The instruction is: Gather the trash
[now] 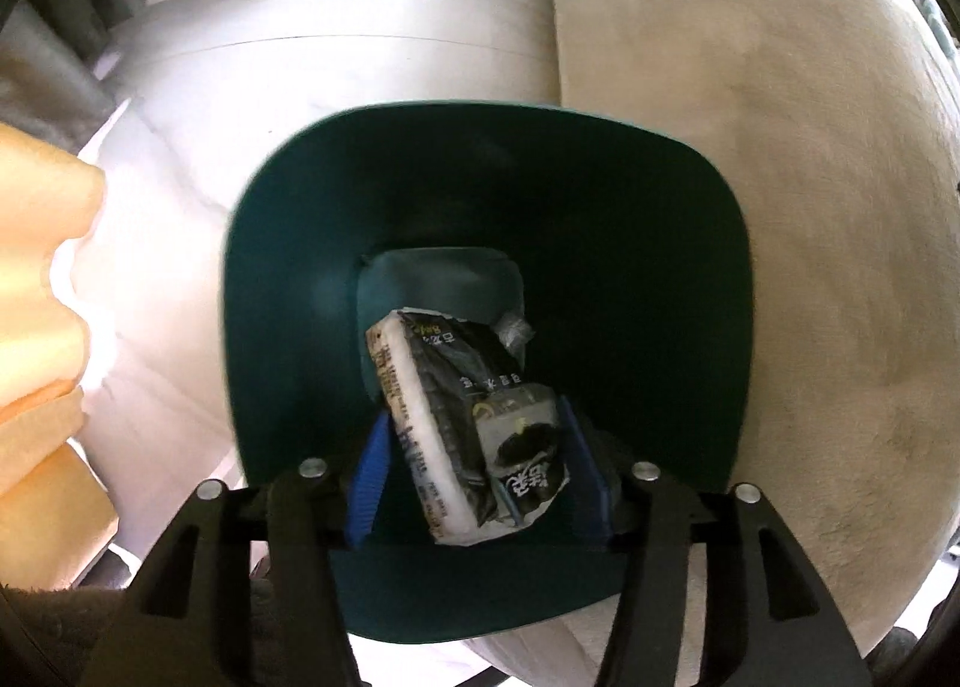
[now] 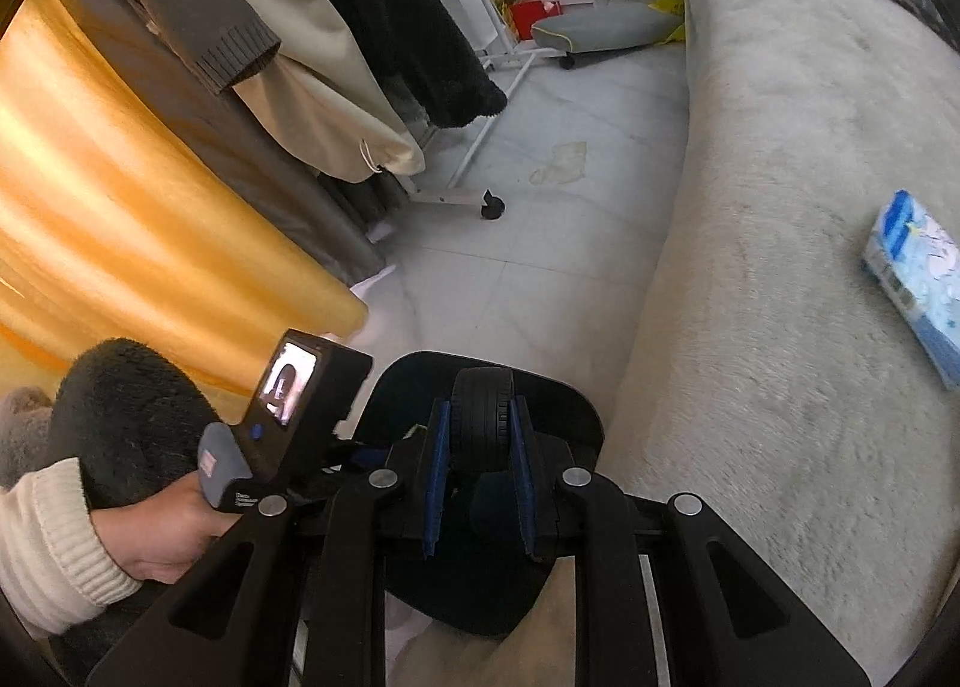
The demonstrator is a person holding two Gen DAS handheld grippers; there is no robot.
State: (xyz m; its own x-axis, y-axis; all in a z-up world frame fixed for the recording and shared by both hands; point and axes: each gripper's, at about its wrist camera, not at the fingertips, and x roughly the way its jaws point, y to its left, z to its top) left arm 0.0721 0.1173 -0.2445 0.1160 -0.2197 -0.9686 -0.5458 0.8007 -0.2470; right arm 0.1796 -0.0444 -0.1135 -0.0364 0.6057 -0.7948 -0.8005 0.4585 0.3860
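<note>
Left wrist view, bin: a dark green bin is seen from above, standing on pale floor beside a plush beige bed cover.
Left wrist view, trash: a crumpled black-and-white carton is tilted inside the bin's mouth, with a scrap of clear wrapper beneath it.
Left wrist view, claw: the left claw is lowered into the bin with its blue pads apart; the carton is between them but appears not to be pressed.
Left wrist view, writing: white East Asian characters are printed on the carton's black face and fine print along its white side; none can be read with certainty.
Right wrist view, claw: the right claw is clamped on a small black wheel, held above the bin's rim.
Right wrist view, leftovers: a blue-and-white tissue pack is left on the bed cover; whether it counts as trash cannot be told. Its print is too small to read.
Progress: one piece is judged as good as binned, the wheel next; the task seems partly done.
</note>
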